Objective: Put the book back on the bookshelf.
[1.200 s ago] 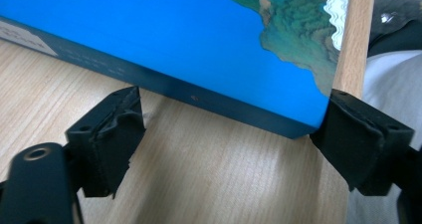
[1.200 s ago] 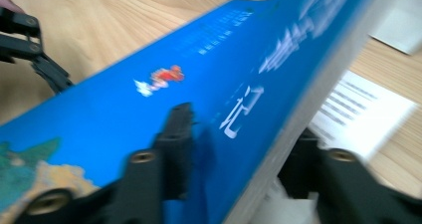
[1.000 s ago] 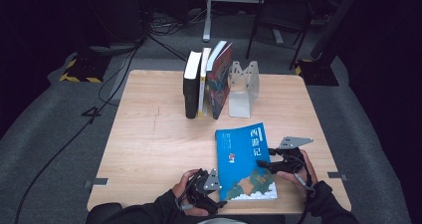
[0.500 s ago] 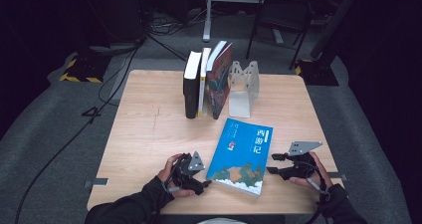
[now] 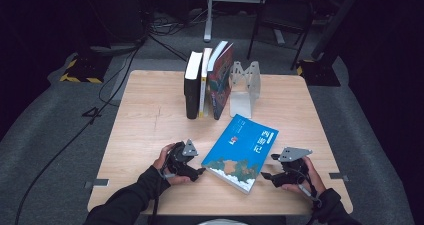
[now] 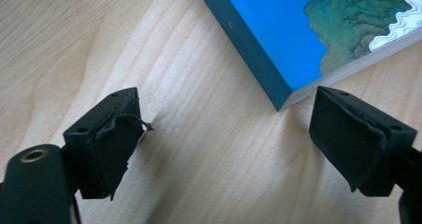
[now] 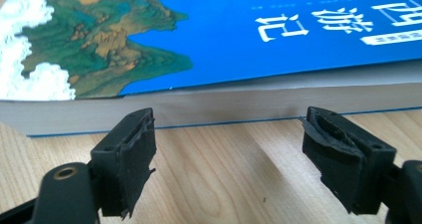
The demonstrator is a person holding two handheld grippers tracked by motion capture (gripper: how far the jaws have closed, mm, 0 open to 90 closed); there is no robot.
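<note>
Lying flat, the blue book (image 5: 241,152) reads "西游记"; both grippers' jaws gape, grasping nothing.

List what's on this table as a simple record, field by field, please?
surface: wooden table
flat item: blue book, lying cover up, turned at an angle
upright items: three books standing in a row
beside them: metal bookend
left gripper: open, at the blue book's corner, not holding it
right gripper: open, facing the book's page edge
</note>
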